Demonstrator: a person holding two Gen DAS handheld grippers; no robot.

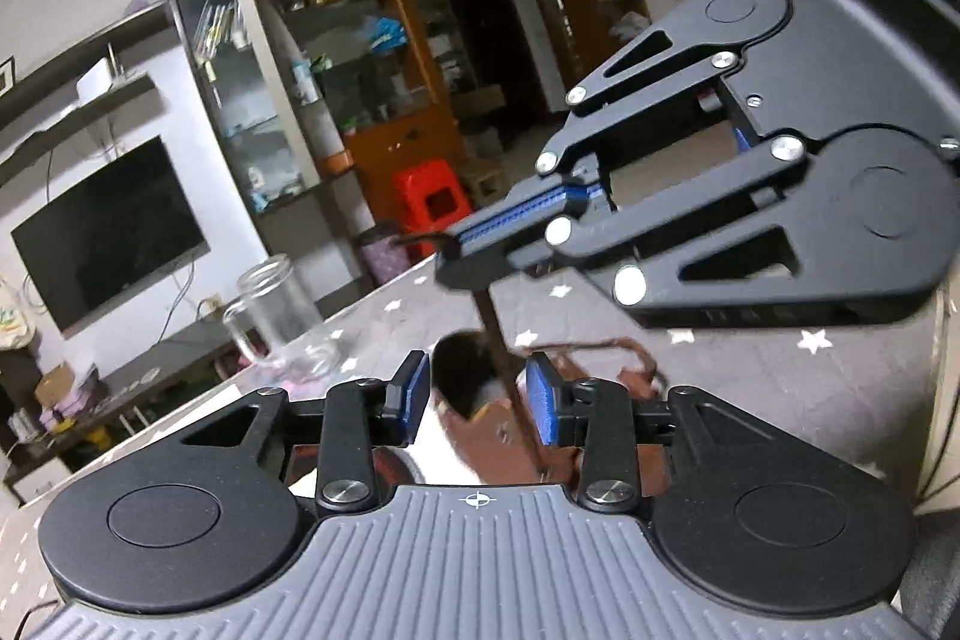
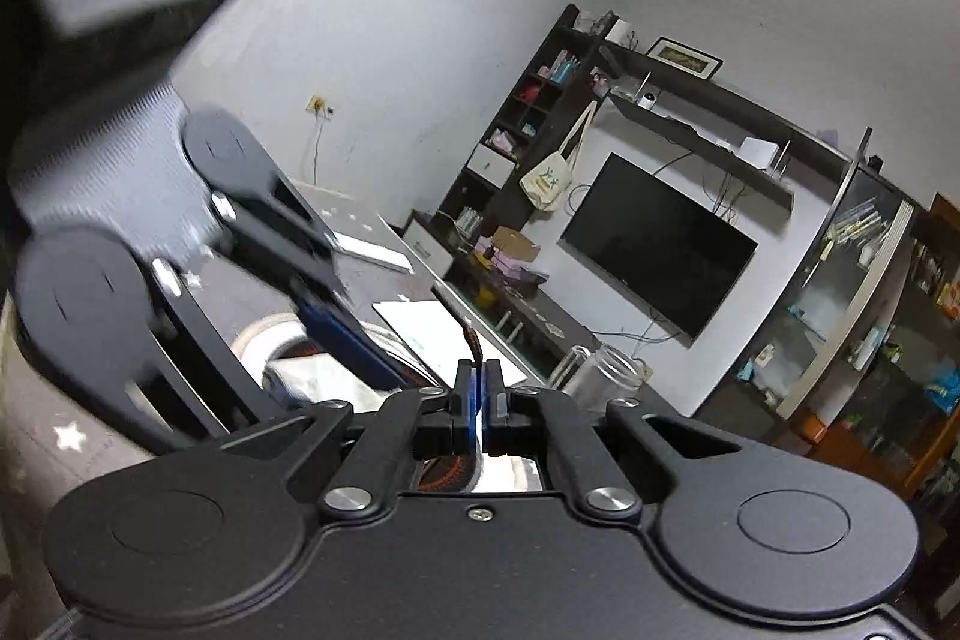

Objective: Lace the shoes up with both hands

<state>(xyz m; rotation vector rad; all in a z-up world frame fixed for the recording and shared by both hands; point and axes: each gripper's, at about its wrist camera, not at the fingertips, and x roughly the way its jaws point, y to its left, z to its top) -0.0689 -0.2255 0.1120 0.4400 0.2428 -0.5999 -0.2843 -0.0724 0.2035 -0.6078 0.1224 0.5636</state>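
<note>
Left gripper [image 1: 478, 396], jaws released, hovers over the shoe [image 1: 480, 418] on the surface; right gripper [image 1: 480, 244], above the shoe, pinches the lace [image 1: 501, 340] taut; keep tension, pull straight

Even indoor light in both views, soft, source not visible; white walls read slightly grey. No hard shadows. Left wrist view: heavy fisheye bend, the TV [image 1: 111, 235] and shelves around it lean and curve, corners vignette dark. The glass jar [image 1: 282, 319] right of the TV is smeared, likely motion blur. The shoe [image 1: 480, 418] is soft, too close for focus. Right wrist view: the left gripper [image 2: 336, 316], left of the TV [image 2: 657, 244], is strongly motion-blurred; the TV itself is sharp. Small glare on metal pivot screws.
</note>
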